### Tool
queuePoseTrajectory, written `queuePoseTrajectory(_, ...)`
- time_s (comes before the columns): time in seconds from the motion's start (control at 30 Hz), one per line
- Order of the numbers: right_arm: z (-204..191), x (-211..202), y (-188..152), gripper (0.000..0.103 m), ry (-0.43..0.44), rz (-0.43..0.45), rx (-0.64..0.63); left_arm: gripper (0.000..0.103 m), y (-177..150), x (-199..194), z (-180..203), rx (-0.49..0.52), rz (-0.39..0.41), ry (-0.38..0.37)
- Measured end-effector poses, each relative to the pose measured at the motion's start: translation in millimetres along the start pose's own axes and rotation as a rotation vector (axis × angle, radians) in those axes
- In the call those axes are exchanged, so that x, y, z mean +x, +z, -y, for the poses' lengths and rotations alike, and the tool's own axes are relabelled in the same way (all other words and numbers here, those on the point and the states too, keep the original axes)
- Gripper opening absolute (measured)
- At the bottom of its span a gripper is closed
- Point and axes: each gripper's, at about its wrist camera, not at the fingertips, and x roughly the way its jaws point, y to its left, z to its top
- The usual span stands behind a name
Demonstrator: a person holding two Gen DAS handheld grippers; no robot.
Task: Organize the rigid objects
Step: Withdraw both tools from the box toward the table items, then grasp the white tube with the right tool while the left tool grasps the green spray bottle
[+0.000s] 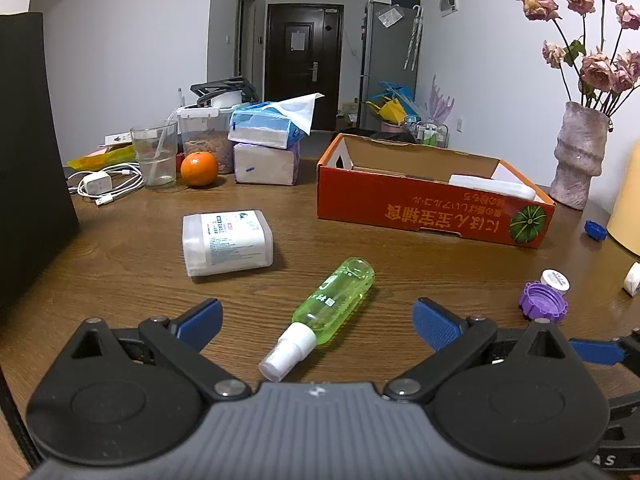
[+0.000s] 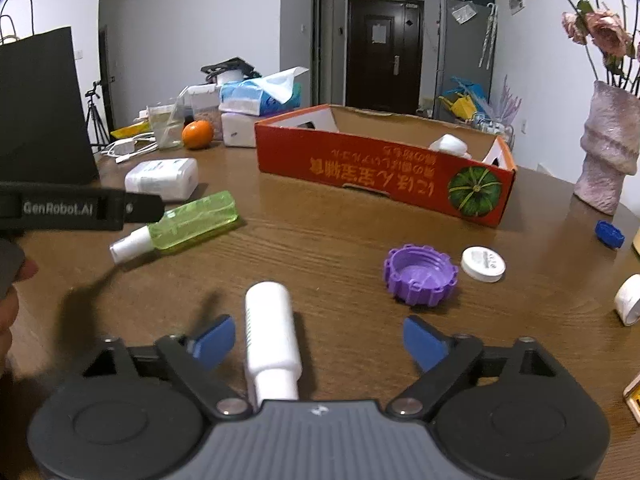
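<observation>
White tube (image 2: 272,340) lies lengthwise between the parted, untouching pads of the right gripper (image 2: 318,340); left gripper (image 1: 318,322), also spread, faces the green spray bottle (image 1: 332,300).

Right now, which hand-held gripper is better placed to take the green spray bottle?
Left. The left hand-held gripper stands open with the green spray bottle lying between its pads on the table. The right hand-held gripper is open around a white bottle; the spray bottle lies off to its left.

Home: entry door (image 1: 305,66), fridge (image 1: 390,60), vase (image 1: 578,156) on wooden table (image 1: 320,240).
</observation>
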Motion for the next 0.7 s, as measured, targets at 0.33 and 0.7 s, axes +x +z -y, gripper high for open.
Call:
queuePoseTrajectory(0.33, -7.7, 7.1, -3.2, 0.047, 0.037, -0.030, -0.022, 0.103, 0.3, 0.7, 0.5, 0.000, -0.002, 0.000)
queuePoseTrajectory(0.7, 15.6, -6.6, 1.4, 0.027, 0.016, 0.070, 0.112, 0.103, 1.4, 8.2, -0.6, -0.005, -0.028, 0.000)
